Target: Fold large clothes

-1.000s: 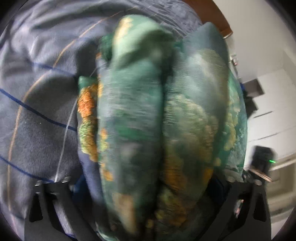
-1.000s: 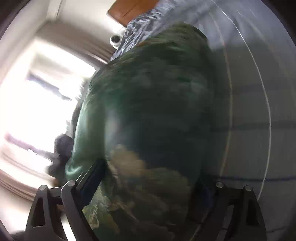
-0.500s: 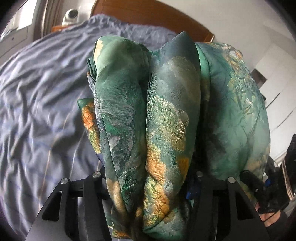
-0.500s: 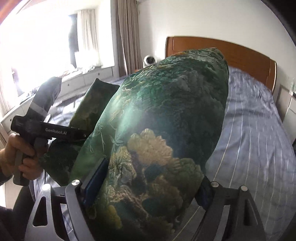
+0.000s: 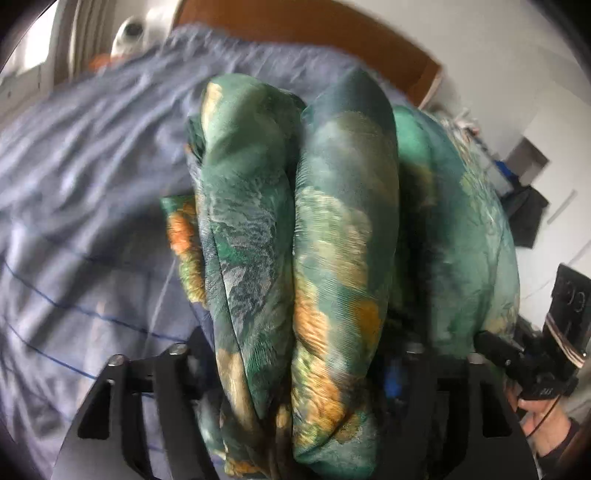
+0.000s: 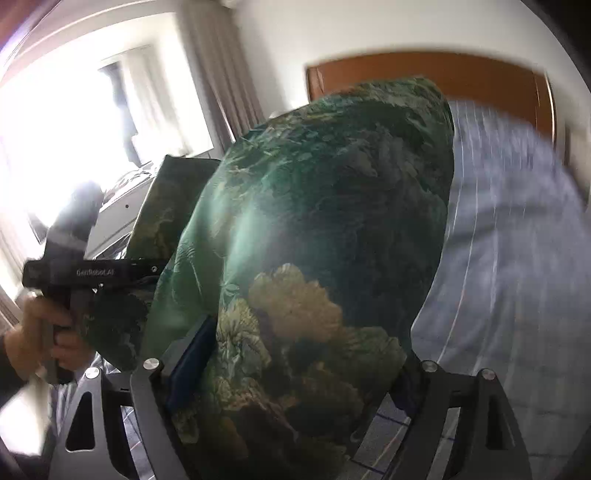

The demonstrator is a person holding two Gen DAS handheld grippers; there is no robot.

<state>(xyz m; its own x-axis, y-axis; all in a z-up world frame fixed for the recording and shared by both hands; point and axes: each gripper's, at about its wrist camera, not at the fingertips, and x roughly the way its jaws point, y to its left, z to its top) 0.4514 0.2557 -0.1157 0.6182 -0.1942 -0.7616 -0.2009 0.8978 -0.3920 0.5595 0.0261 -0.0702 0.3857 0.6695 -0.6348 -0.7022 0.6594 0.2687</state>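
A large green garment with orange and yellow flower print (image 5: 332, 240) is bunched into thick folded rolls and hangs above the bed. My left gripper (image 5: 293, 349) has two of these rolls between its jaws; the jaws are opening, and the cloth still fills the gap and touches both pads. My right gripper (image 6: 290, 365) is shut on another wide fold of the same garment (image 6: 332, 203), with its blue pad (image 6: 192, 354) pressed into the fabric. A hand holds the left gripper's black body (image 6: 88, 273) at the left of the right wrist view.
Under the garment lies a bed with a grey-blue striped cover (image 5: 74, 184) (image 6: 517, 258) and a wooden headboard (image 6: 480, 81). A bright window with curtains (image 6: 214, 74) is on the left. A small white camera (image 5: 129, 33) stands beside the bed.
Both grippers rose with the garment, and the views swung from the bed cover up to the headboard and window. The left jaws narrowed on the rolls, then widened again.
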